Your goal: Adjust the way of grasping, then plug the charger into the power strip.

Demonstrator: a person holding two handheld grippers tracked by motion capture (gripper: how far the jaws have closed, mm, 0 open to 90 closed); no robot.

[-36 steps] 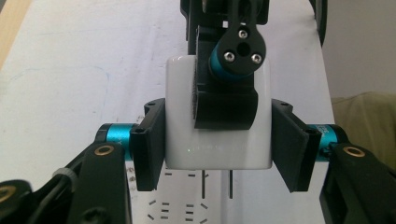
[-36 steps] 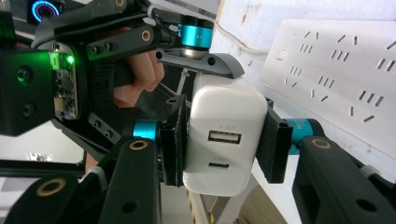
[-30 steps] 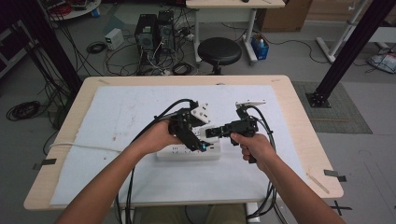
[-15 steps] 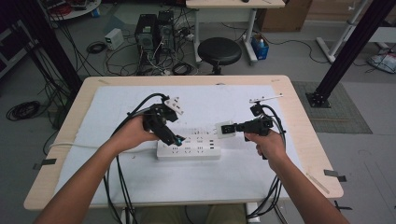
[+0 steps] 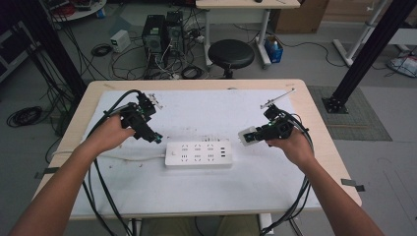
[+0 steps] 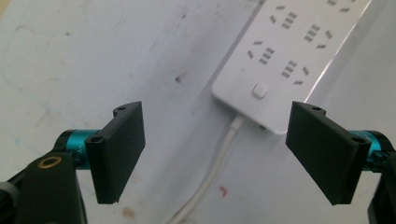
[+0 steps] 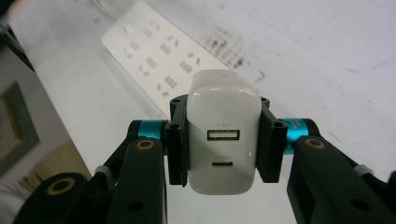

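A white charger [image 7: 223, 135] is clamped in the right gripper [image 7: 223, 140]; the left gripper [image 6: 219, 149], jaws apart, is empty. The unheld power strip [image 5: 198, 154] could be pushed aside during insertion.

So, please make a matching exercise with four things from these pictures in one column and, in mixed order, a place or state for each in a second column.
Things:
1. left gripper
2. right gripper
3. power strip
4. stool

Places or states:
A. on the floor beyond the table
B. jaws wide apart, holding nothing
C. lying flat on the table between the two hands
D. clamped on a white charger

Pairs: 1-B, 2-D, 3-C, 4-A
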